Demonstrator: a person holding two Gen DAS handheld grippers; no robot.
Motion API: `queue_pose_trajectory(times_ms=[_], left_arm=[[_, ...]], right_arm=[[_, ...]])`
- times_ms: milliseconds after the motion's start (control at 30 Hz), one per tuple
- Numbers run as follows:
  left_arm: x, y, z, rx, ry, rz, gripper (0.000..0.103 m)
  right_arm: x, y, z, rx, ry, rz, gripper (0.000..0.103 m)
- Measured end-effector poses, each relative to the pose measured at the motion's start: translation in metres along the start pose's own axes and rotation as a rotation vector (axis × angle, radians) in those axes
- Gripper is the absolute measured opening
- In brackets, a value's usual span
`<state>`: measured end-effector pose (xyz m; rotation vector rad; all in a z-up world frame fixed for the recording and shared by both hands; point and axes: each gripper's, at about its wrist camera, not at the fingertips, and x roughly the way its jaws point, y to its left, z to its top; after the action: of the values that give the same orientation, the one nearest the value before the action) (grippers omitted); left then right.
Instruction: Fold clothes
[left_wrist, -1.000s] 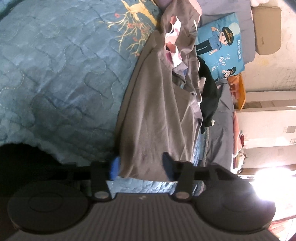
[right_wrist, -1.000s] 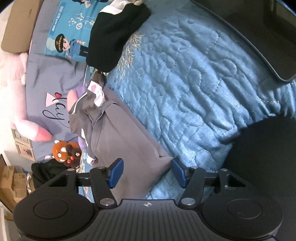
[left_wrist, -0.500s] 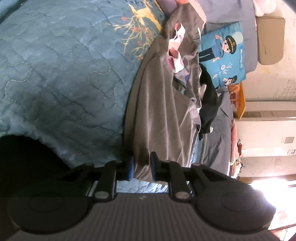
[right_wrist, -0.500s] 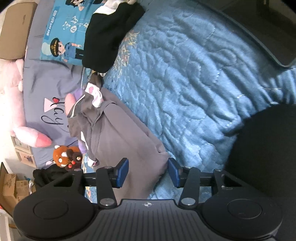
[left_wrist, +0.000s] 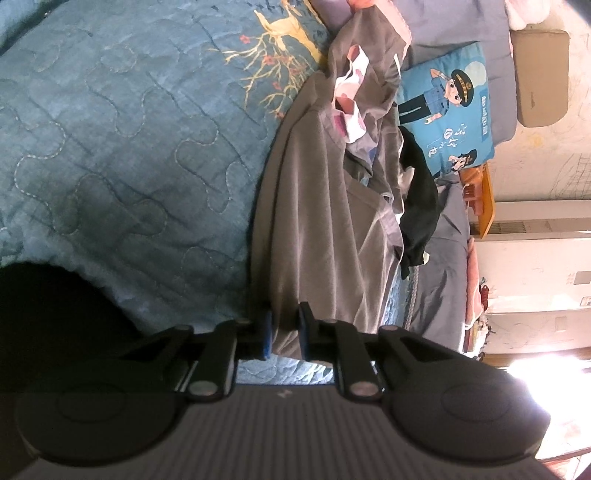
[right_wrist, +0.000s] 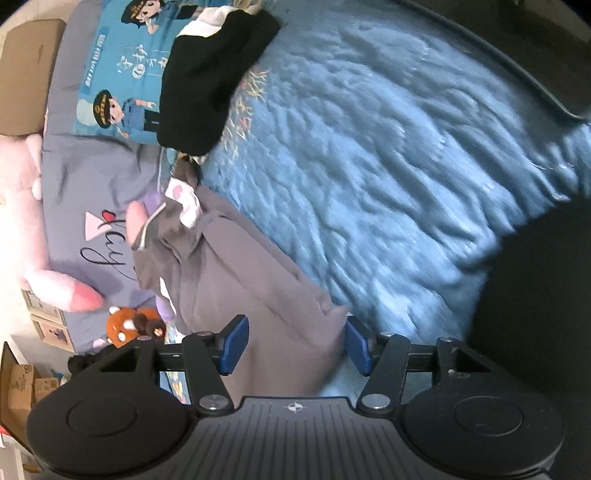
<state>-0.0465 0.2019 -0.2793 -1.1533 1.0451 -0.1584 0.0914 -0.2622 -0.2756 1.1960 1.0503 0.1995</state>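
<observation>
A grey garment (left_wrist: 325, 221) lies stretched along the blue quilted bedspread (left_wrist: 129, 147), its far end bunched with a pink-and-white piece. My left gripper (left_wrist: 283, 330) is shut on the garment's near hem, a fold of grey cloth pinched between the blue pads. In the right wrist view the same grey garment (right_wrist: 240, 280) runs toward my right gripper (right_wrist: 295, 345). Its jaws are opening, with the garment's near corner lying between the pads, which stand apart from the cloth.
A black garment (right_wrist: 214, 81) lies on a cartoon police pillow (right_wrist: 122, 74) at the bed's head. A pink plush (right_wrist: 55, 288) and an orange soft toy (right_wrist: 125, 325) sit beside the bed. Cardboard boxes (right_wrist: 22, 387) stand at the left; a white cabinet (left_wrist: 535, 266) lines the wall.
My left jaws have closed from wide apart onto the grey hem. The right jaws narrowed a little, then widened again, and the right view has shifted slightly.
</observation>
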Motion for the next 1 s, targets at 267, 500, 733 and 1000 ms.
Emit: queue_pose_trajectory(times_ms=[267, 500, 733, 1000], left_arm=[[-0.003, -0.010, -0.004, 0.054, -0.026, 0.087, 0.005], [-0.001, -0.042, -0.013, 0.212, -0.043, 0.267, 0.004], [0.010, -0.067, -0.023, 0.356, -0.046, 0.418, 0.004], [0.007, -0.081, -0.030, 0.402, -0.057, 0.442, 0.003]], right_arm=[[-0.002, 0.019, -0.007, -0.180, -0.051, -0.074, 0.009], [-0.003, 0.042, -0.019, -0.361, -0.075, -0.181, 0.009], [-0.004, 0.048, -0.024, -0.398, -0.084, -0.216, 0.009], [-0.013, 0.062, -0.033, -0.475, -0.114, -0.214, 0.008]])
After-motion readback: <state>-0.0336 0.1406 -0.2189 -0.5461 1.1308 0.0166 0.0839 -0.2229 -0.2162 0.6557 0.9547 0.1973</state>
